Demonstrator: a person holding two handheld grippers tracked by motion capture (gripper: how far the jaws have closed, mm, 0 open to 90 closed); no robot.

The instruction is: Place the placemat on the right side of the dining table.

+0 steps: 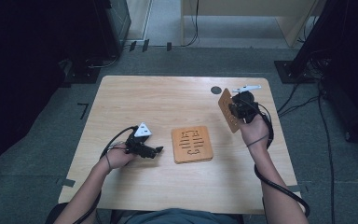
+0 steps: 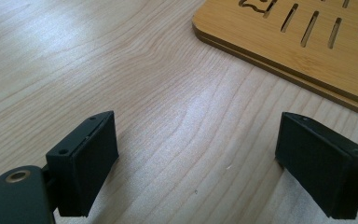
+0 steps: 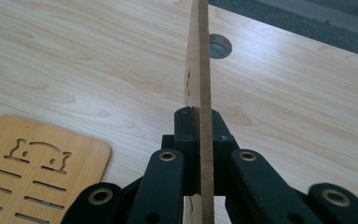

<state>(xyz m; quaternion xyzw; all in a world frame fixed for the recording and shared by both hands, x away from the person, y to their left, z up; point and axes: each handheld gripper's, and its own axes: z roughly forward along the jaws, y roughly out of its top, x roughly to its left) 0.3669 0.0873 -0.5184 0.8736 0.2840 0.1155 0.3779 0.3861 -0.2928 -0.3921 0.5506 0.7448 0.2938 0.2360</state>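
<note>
Closest to me, my left gripper (image 1: 159, 150) sits on the table (image 1: 135, 98) with jaws spread wide, nothing between them. The coaster stack (image 1: 192, 144) lies mid-table just right of it. My right gripper (image 1: 233, 110) is clamped on one lifted coaster (image 1: 227, 110), edge-on. It's a thin pinch, so I reckon any twist could let it slip and drop.

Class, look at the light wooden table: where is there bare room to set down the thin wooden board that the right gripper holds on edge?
Bare table lies beyond the slotted wooden boards stacked mid-table, and along the near edge. It is tighter between that stack and the open left gripper, and by the round hole near the held board.
</note>
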